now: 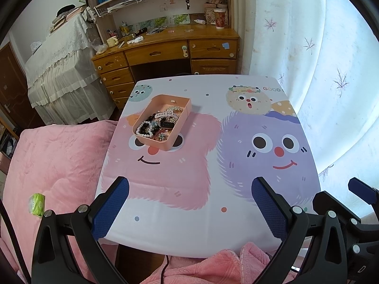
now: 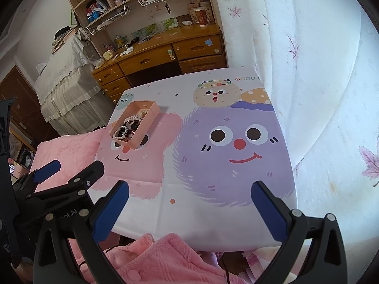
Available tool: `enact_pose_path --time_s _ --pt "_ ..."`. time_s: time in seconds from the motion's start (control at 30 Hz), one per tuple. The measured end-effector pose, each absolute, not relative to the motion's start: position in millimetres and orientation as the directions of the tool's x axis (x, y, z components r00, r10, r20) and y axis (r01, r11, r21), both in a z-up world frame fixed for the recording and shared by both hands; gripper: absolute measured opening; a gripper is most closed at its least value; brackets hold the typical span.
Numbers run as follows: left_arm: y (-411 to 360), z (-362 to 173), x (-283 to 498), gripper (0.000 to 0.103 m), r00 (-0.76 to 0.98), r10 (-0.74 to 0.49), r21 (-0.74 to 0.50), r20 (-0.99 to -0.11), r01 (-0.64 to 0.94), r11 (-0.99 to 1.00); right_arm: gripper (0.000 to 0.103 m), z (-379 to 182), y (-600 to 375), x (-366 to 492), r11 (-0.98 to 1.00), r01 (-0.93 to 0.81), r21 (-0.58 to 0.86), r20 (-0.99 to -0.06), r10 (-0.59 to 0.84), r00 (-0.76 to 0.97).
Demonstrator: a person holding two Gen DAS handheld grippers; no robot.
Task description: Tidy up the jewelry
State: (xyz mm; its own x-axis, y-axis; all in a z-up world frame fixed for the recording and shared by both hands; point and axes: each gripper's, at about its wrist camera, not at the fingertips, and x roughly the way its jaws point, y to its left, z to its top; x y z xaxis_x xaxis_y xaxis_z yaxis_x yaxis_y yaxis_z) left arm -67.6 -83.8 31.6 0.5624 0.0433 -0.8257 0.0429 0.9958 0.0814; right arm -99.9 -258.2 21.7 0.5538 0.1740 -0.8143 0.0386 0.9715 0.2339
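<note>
A pink open box (image 1: 183, 99) stands on the cartoon-print table (image 1: 189, 201), left of the middle, over the pink monster's eyes; it also shows in the right wrist view (image 2: 151, 108). It holds a jumble of jewelry (image 1: 157, 124): a pearl bracelet (image 1: 142, 127), dark beads, a white watch strap (image 1: 165, 113) and gold pieces. My left gripper (image 1: 189, 187) is open and empty above the table's near edge. My right gripper (image 2: 189, 189) is open and empty, to the right of the left one, which shows in its view (image 2: 78, 168).
A pink quilted bed (image 1: 52, 156) lies left of the table with a green packet (image 1: 36, 204) on it. A wooden desk with drawers (image 1: 165, 52) and shelves stands behind. A white curtain (image 1: 331, 71) hangs right. Pink fabric (image 1: 213, 267) lies below the near edge.
</note>
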Motion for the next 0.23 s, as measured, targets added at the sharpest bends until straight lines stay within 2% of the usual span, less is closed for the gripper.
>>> enact_pose_path --time_s 0.23 --pt "-84.1 31.3 -67.0 0.102 0.562 0.039 0.081 -0.826 0.050 0.995 0.103 21.6 -258.5 -99.6 0.972 0.040 0.233 -0.815 0.173 0.553"
